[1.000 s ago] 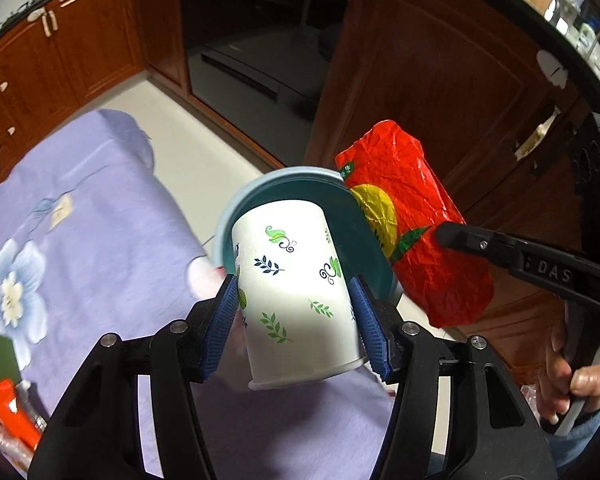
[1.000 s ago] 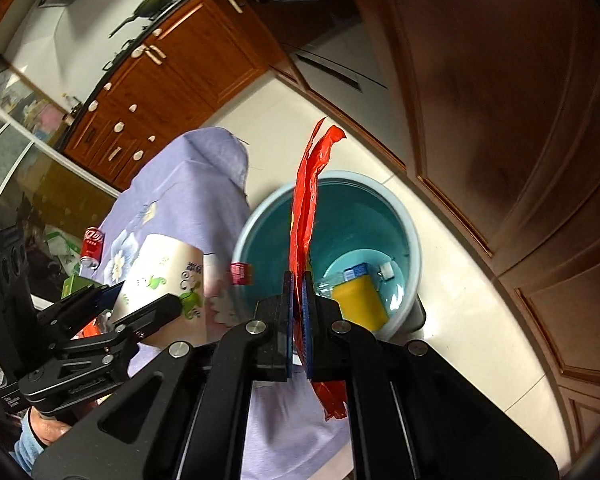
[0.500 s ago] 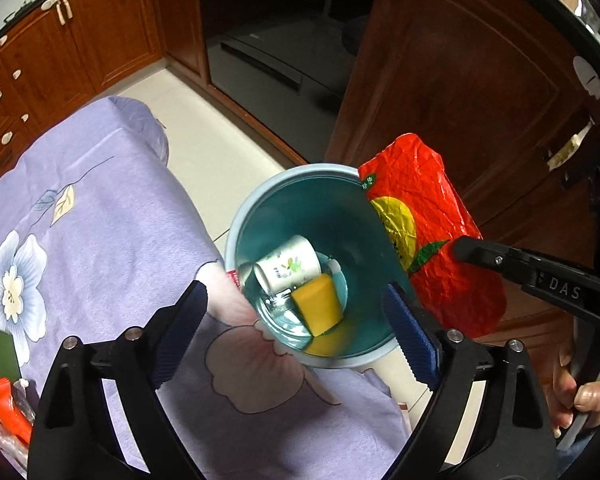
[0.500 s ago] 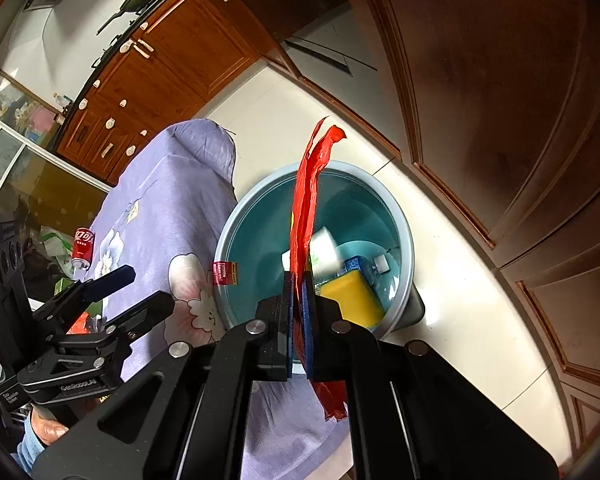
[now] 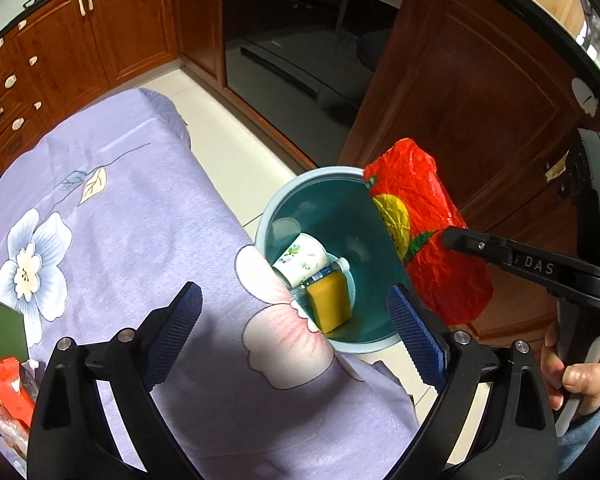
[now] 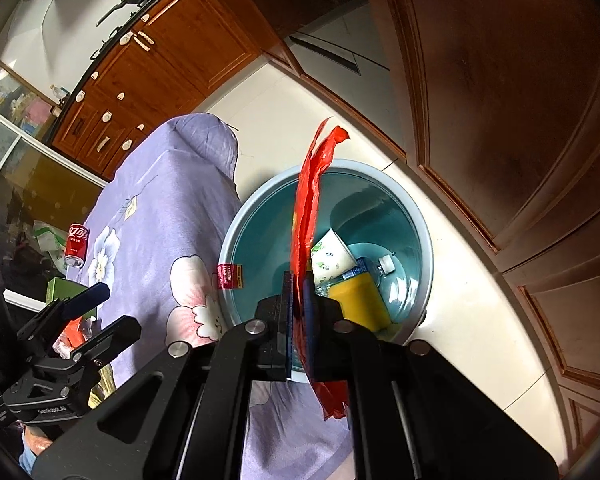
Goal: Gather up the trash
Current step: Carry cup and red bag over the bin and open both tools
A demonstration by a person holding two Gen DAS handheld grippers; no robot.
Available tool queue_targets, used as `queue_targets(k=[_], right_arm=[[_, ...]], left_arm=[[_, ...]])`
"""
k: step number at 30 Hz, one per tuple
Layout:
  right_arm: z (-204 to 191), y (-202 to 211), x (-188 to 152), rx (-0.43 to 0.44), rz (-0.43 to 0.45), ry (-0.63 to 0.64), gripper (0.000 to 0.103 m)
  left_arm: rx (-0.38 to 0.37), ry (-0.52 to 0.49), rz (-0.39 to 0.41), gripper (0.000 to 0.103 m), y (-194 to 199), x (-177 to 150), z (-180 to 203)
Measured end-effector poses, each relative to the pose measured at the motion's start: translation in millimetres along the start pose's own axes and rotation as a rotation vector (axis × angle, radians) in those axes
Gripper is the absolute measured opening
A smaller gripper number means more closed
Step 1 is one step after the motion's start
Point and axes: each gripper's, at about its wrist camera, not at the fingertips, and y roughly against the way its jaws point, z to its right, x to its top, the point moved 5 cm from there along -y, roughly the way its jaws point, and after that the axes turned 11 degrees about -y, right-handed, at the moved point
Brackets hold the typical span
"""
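A teal trash bin (image 5: 284, 194) (image 6: 416, 216) stands on the floor beside the table. Inside it lie a white leaf-print paper cup (image 5: 302, 258) (image 6: 334, 258), a yellow sponge (image 5: 330, 306) (image 6: 360, 300) and a small bottle (image 6: 384, 264). My left gripper (image 5: 296, 326) (image 6: 100, 308) is open and empty above the table edge next to the bin. My right gripper (image 6: 298, 300) (image 5: 446, 236) is shut on a red snack wrapper (image 5: 424, 220) (image 6: 310, 208), held upright over the bin's rim.
The table has a lilac flowered cloth (image 5: 112, 208) (image 6: 156, 208). On it are a red soda can (image 6: 77, 243), a green box (image 6: 66, 288) (image 5: 0, 328) and orange wrappers (image 5: 8, 380). Wooden cabinets (image 5: 460, 92) and a dark oven front (image 5: 300, 40) surround the bin.
My left gripper opened and let the paper cup fall into the bin, then drew back over the table. The right gripper kept holding the red wrapper over the bin.
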Motion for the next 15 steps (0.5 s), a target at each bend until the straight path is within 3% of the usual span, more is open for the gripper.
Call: queue_targets(k=[2,4,5,8,15], right_arm=[[-2,-2,1,-0.007,0.000,-0.009,0.016],[-2,-2,1,-0.007,0.000,-0.020,0.058],[-3,-1,1,-0.011,0.012,-0.025,0.064],[-6,2,3,-0.037,0.028,-0.022,0.078],[-14,4,0,-0.077,0.027,-0.038,0.079]], left_arm=[[-0.003,0.005,0.004,0.094,3,-2,-3],[-0.002,0.009,0.008,0.095,3,-2,-6],[-0.002,0.011,0.009,0.095,3,-2,-8],[-0.007,0.017,0.008,0.097,3,-5,-10],[-0.007,0.040,0.014,0.097,11,-14,-19]])
